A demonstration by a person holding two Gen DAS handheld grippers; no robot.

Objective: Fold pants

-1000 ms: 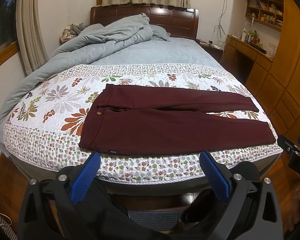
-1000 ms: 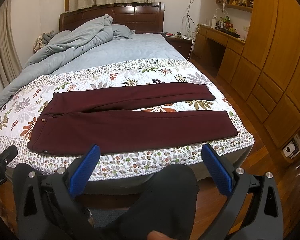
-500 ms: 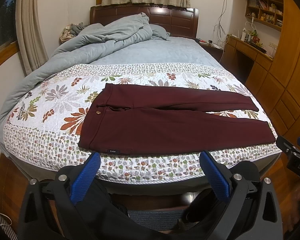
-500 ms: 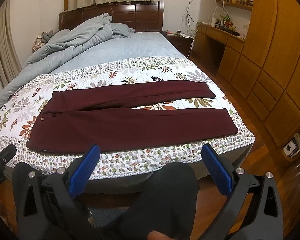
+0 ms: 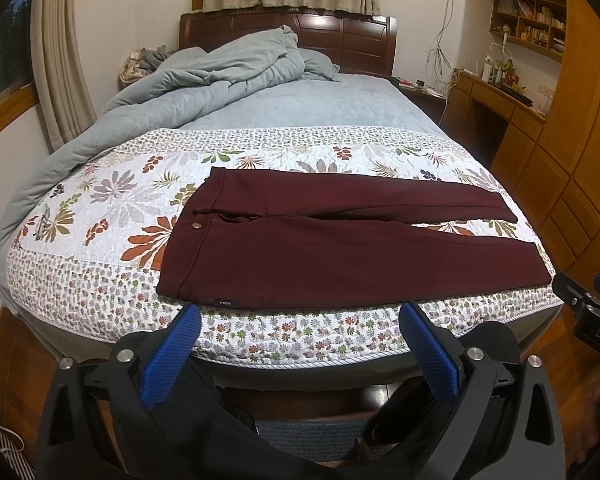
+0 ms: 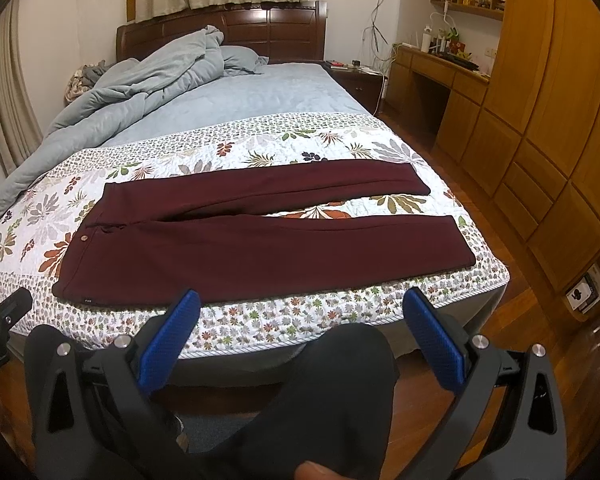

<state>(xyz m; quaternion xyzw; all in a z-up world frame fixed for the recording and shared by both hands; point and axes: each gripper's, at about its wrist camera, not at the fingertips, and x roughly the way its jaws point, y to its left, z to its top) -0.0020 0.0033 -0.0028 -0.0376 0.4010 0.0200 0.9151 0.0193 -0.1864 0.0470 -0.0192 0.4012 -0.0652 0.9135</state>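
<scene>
Dark maroon pants (image 5: 332,248) (image 6: 260,240) lie flat across the foot of the bed, waistband to the left, both legs stretched to the right with a narrow gap between them. My left gripper (image 5: 300,316) hangs open just short of the bed's near edge, below the waistband end. My right gripper (image 6: 302,304) is open too, in front of the near leg's middle. Neither touches the pants. The right gripper (image 5: 588,300) shows at the right edge of the left wrist view.
A floral quilt (image 5: 100,240) covers the bed's foot; a rumpled grey-blue duvet (image 5: 220,76) is piled near the wooden headboard (image 5: 340,40). Wooden cabinets (image 6: 560,120) and a desk (image 6: 440,68) line the right wall. A person's dark-clothed legs (image 6: 340,380) are below the grippers.
Both grippers have edged slightly forward toward the bed; the pants lie as before and both grippers stay open.
</scene>
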